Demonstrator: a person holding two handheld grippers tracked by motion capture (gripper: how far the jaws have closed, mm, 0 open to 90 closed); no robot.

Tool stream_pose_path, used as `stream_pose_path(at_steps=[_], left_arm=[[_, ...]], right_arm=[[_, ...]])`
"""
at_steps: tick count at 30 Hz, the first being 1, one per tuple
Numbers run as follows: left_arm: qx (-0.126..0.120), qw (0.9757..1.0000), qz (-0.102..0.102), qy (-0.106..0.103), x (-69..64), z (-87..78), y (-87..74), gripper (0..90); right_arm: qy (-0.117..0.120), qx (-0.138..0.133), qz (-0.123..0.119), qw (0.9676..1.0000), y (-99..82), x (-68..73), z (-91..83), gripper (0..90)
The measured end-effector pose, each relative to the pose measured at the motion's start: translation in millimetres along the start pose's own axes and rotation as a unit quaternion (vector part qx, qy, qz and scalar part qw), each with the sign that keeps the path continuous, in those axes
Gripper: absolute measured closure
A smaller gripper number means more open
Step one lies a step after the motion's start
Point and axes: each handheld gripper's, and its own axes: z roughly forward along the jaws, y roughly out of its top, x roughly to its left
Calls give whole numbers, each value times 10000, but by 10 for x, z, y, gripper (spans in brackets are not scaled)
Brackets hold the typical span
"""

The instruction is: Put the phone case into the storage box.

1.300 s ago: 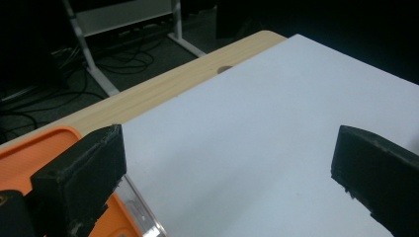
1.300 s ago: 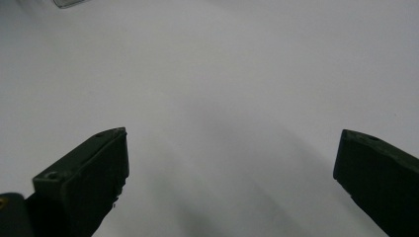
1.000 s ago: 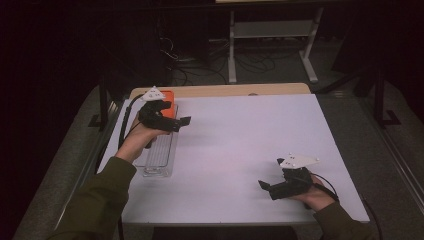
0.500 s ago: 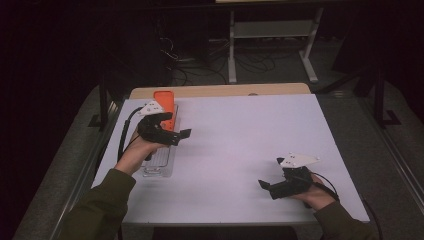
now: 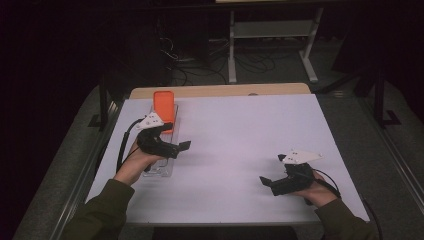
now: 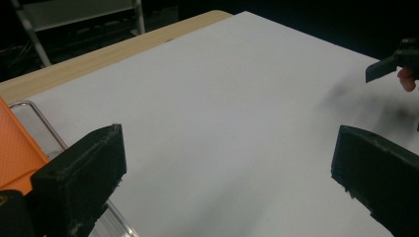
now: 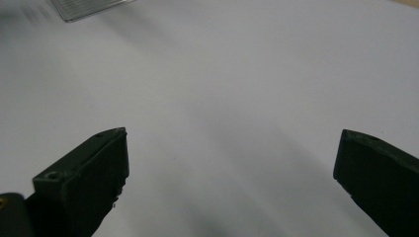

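Note:
An orange flat case (image 5: 164,109) lies at the far end of a clear plastic tray (image 5: 161,169) on the left side of the white table (image 5: 235,135). My left gripper (image 5: 176,148) hovers over the tray's near half, jaws wide open and empty, pointing right. In the left gripper view the orange case (image 6: 15,158) and the tray's clear rim (image 6: 42,118) sit at the left edge, beside the left gripper (image 6: 225,168). My right gripper (image 5: 267,182) rests near the front right of the table, open and empty; its own view shows the right gripper (image 7: 230,173) over bare white surface.
A wooden strip (image 5: 220,90) borders the table's far edge. Behind it stand a metal shelf frame (image 5: 270,35) and loose cables on the dark floor. The tray's corner (image 7: 89,7) shows at the top left of the right gripper view.
My left gripper has drawn back toward the near edge along the tray, uncovering the orange case. The right gripper has stayed still.

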Motion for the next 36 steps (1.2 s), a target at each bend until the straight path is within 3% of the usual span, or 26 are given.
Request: stream_pose_path(at_steps=[36], left_arm=[[27, 9999, -91, 64, -55, -267, -533, 1]], right_arm=[[178, -324, -81, 9993, 153, -13, -103, 0]])
